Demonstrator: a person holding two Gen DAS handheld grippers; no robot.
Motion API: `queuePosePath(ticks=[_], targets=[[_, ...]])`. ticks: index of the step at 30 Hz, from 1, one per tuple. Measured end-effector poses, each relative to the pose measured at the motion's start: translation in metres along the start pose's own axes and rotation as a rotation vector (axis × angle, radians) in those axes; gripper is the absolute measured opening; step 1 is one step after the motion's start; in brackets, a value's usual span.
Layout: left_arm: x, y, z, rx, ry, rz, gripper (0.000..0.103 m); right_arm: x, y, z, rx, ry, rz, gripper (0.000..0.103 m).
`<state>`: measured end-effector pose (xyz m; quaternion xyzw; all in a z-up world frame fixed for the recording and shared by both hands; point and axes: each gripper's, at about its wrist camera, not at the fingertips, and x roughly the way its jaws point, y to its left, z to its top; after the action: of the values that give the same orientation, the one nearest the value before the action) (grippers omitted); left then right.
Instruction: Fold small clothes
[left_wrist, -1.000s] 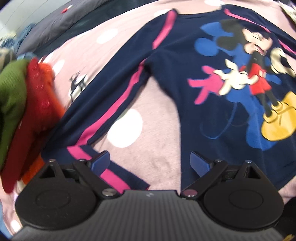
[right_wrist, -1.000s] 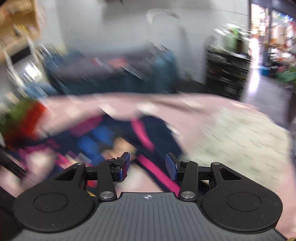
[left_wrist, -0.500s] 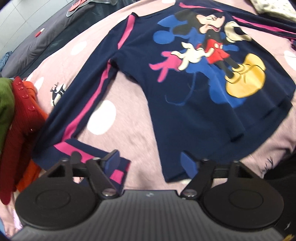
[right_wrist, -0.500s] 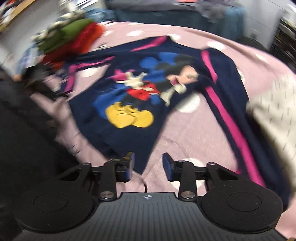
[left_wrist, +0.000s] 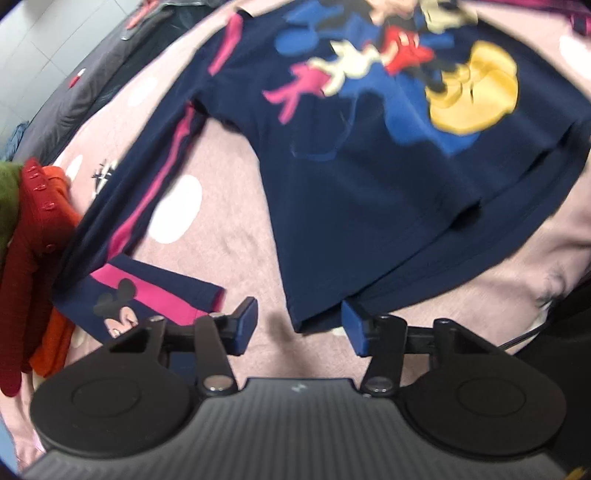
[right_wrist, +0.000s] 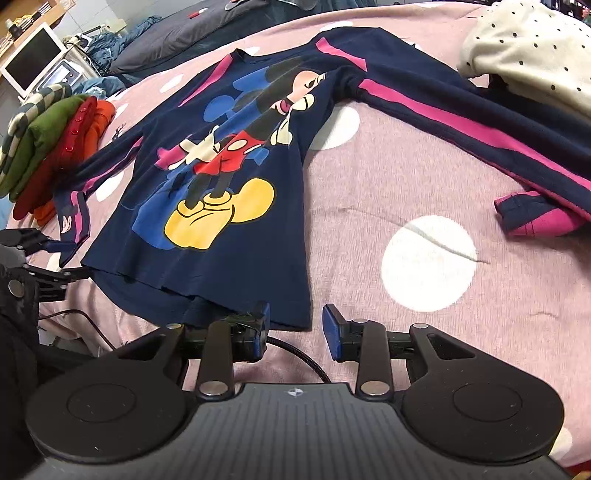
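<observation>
So the navy Mickey sweatshirt (right_wrist: 221, 206) is lying flat, print up, on the pink polka-dot bedspread (right_wrist: 406, 184), both sleeves out, nothing folded yet. A folded stack (right_wrist: 55, 144) sits off to its left, so some pieces look done. Left gripper (left_wrist: 299, 326) is closing around the hem's left corner, not pinching yet. Right gripper (right_wrist: 295, 332) hangs part-open at the other corner, holding nothing.

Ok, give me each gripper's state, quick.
Left gripper: open, closing around the navy top's hem corner.
Right gripper: open, empty, at the hem.
</observation>
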<state>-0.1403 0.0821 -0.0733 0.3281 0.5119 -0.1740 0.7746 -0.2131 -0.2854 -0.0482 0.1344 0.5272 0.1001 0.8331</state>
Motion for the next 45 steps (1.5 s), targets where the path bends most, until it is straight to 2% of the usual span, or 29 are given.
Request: queuePosePath(ticks=[4, 6, 7, 9, 12, 17, 19, 21, 23, 24, 25, 28, 33, 35, 39, 42, 44, 45], targets=[[-0.002, -0.013, 0.0, 0.085, -0.067, 0.082, 0.048, 0.0, -0.001, 0.0, 0.009, 0.005, -0.007, 0.059], [-0.001, -0.014, 0.0, 0.094, -0.079, 0.138, 0.04, 0.001, 0.0, 0.0, 0.018, 0.006, -0.008, 0.059], [0.0, -0.013, 0.0, 0.095, -0.081, 0.166, 0.034, 0.002, 0.0, 0.0, 0.02, 0.008, -0.008, 0.059], [0.002, -0.005, 0.002, 0.022, -0.078, 0.2, 0.031, 0.002, 0.002, 0.0, 0.019, 0.008, -0.011, 0.059], [0.004, 0.019, 0.003, -0.134, -0.075, 0.154, 0.028, 0.002, 0.004, 0.0, 0.017, 0.005, -0.004, 0.059], [0.004, 0.013, 0.006, -0.056, -0.097, 0.095, 0.007, 0.003, -0.002, -0.005, 0.097, 0.018, 0.018, 0.06], [0.005, 0.021, 0.01, -0.151, -0.084, 0.078, 0.003, 0.001, -0.003, -0.008, 0.113, 0.023, 0.017, 0.061], [0.004, 0.044, 0.009, -0.367, -0.07, 0.047, 0.002, 0.001, -0.003, -0.01, 0.117, 0.035, 0.021, 0.063], [0.005, 0.07, 0.007, -0.563, -0.048, 0.01, 0.002, 0.003, -0.004, -0.011, 0.129, 0.042, 0.035, 0.069], [0.004, 0.082, 0.005, -0.634, -0.044, -0.006, 0.002, 0.006, -0.004, -0.012, 0.137, 0.045, 0.043, 0.077], [0.005, 0.093, 0.004, -0.675, -0.041, -0.015, 0.002, 0.01, -0.004, -0.012, 0.142, 0.057, 0.053, 0.083], [0.003, 0.114, 0.005, -0.713, -0.059, 0.005, 0.002, 0.026, 0.0, -0.014, 0.141, 0.089, 0.043, 0.086], [0.014, 0.131, 0.008, -0.769, -0.018, -0.052, 0.002, 0.034, 0.008, -0.01, 0.09, 0.084, 0.085, 0.086], [0.017, 0.13, 0.008, -0.781, -0.003, -0.062, 0.002, 0.038, 0.016, -0.009, 0.042, 0.085, 0.085, 0.084], [0.024, 0.13, 0.003, -0.792, 0.018, -0.063, 0.003, 0.041, 0.04, -0.013, -0.156, 0.057, -0.024, 0.071], [0.029, 0.13, 0.002, -0.791, 0.033, -0.071, 0.004, 0.042, 0.043, -0.013, -0.181, 0.053, -0.037, 0.071], [0.031, 0.129, 0.003, -0.782, 0.038, -0.074, 0.004, 0.041, 0.04, -0.013, -0.169, 0.05, -0.034, 0.062], [0.031, 0.129, 0.002, -0.779, 0.04, -0.076, 0.004, 0.04, 0.041, -0.013, -0.176, 0.04, -0.05, 0.039]])
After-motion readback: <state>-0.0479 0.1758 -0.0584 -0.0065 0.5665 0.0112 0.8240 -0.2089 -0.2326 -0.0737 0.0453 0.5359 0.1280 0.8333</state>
